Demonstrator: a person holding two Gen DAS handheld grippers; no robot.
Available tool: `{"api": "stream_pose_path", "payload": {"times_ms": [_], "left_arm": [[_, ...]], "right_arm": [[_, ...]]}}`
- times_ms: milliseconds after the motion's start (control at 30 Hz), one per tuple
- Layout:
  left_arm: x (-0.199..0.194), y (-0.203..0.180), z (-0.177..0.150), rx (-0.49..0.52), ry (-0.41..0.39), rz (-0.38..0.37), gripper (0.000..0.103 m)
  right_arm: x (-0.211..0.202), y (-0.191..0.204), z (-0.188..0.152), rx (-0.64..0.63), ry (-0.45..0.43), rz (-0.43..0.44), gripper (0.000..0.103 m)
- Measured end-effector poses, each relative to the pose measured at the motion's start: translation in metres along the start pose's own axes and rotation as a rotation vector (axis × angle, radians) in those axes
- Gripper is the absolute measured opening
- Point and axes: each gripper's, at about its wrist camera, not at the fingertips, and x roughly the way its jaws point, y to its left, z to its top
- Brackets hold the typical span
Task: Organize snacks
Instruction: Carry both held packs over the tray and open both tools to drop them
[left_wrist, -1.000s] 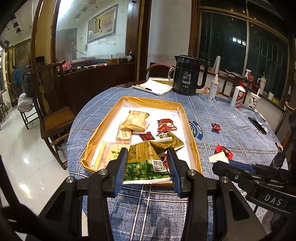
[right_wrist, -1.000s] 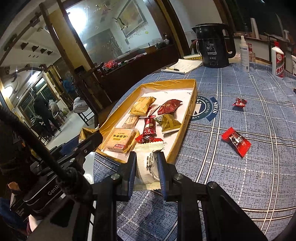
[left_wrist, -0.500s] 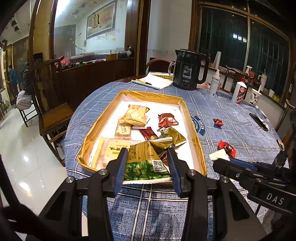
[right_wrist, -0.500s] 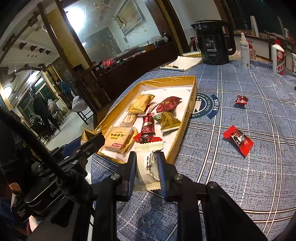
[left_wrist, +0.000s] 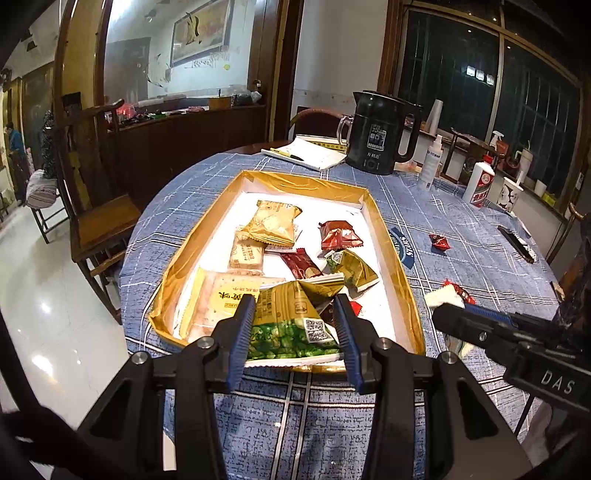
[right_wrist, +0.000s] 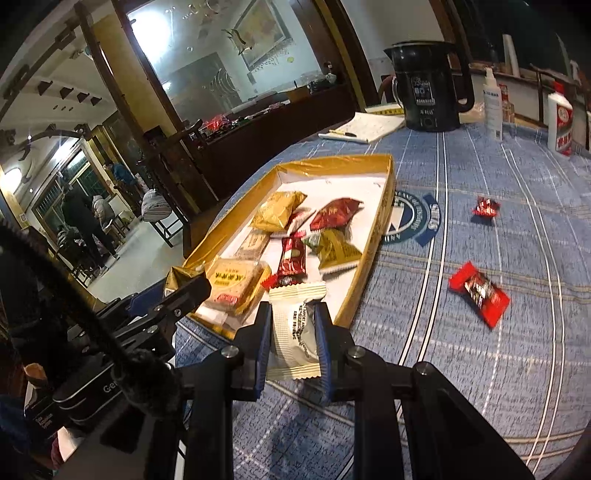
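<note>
Holding one packet each, both grippers hang over the near edge of the surface (left_wrist: 229, 181), where the gold tray (left_wrist: 397, 275) sits, presumably so the packets can go in with the snacks already gathered there. The left gripper (left_wrist: 293, 325) has its jaws closed on a gold-and-green packet (left_wrist: 291, 325), gripped by its two side edges so it hangs flat above the tray's near rim. The right gripper (right_wrist: 293, 334) has its jaws shut narrowly on a white wrapped snack (right_wrist: 295, 332), pinched across its width, beside the tray's near right corner; whether it clears the rim cannot be told. Two red sweets remain loose on the cloth to the right of the tray, a long one (right_wrist: 480, 293) nearer and a small one (right_wrist: 485, 208) farther back, so the sorting looks unfinished.
</note>
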Motion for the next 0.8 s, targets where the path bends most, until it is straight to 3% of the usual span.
{"api": "stream_pose_path", "payload": {"times_ms": [267, 633, 800], "left_arm": [[0.001, 0.021, 0.028, -0.026, 0.007, -0.06, 0.045], [0.019, 0.035, 0.081, 0.007, 0.001, -0.046, 0.045], [0.047, 0.046, 0.088, -0.015, 0.056, -0.042, 0.045]], "right_arm": [[0.007, 0.001, 0.028, -0.013, 0.011, 0.05, 0.022], [0.026, 0.01, 0.077, -0.08, 0.006, 0.054, 0.022], [0.048, 0.008, 0.088, -0.089, 0.038, 0.046, 0.022]]}}
